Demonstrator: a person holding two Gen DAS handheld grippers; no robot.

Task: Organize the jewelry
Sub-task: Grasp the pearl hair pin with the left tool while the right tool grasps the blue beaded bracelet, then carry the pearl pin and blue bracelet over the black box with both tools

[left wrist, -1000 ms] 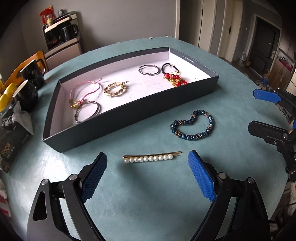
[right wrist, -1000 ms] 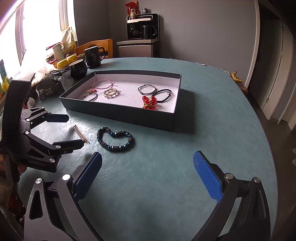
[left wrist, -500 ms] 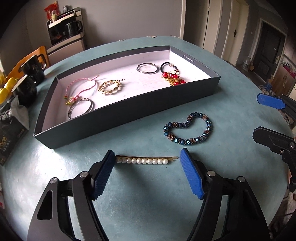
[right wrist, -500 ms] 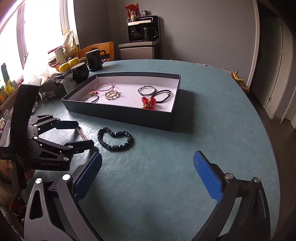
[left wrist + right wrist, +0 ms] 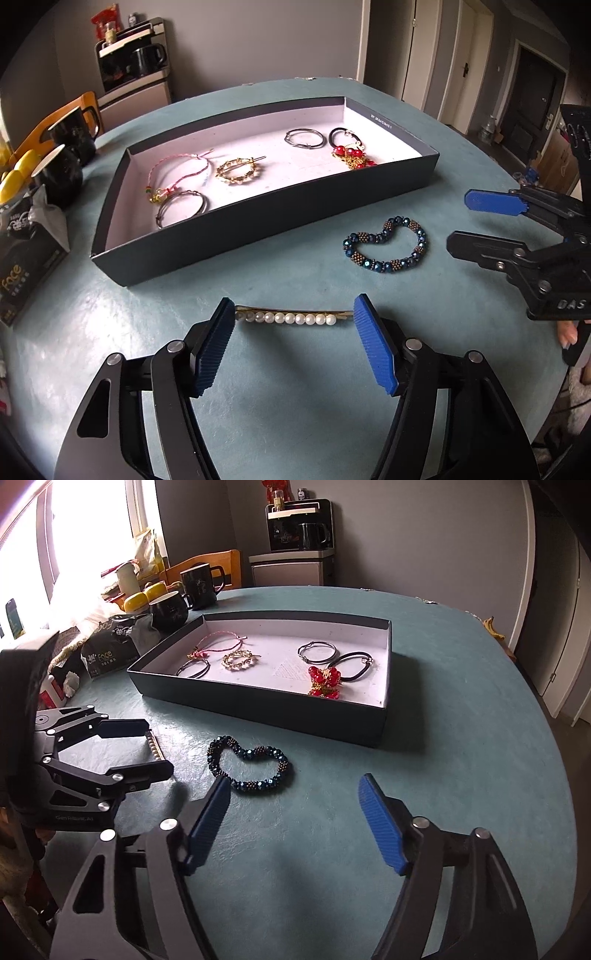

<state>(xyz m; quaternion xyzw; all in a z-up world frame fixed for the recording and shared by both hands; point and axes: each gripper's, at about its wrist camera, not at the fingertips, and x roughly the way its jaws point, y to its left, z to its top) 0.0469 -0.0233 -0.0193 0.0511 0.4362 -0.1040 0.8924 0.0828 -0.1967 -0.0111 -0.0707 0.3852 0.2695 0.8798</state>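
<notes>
The pearl hair pin [image 5: 291, 317] lies flat on the teal worktop [image 5: 295, 387] with its long axis running straight across the gap of the left gripper [image 5: 293, 332]. The jaws are closing on its two ends, seemingly just touching. The right gripper [image 5: 293, 823], also narrowing with nothing between its jaws, hovers just short of the blue beaded bracelet [image 5: 249, 764].

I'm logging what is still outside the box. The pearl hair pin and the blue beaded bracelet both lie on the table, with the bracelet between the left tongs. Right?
Not quite. Between the left tongs lies the pearl hair pin, as the left wrist view shows; their jaws are closing on it. The blue beaded bracelet lies apart from it on the table, outside the box.
</notes>
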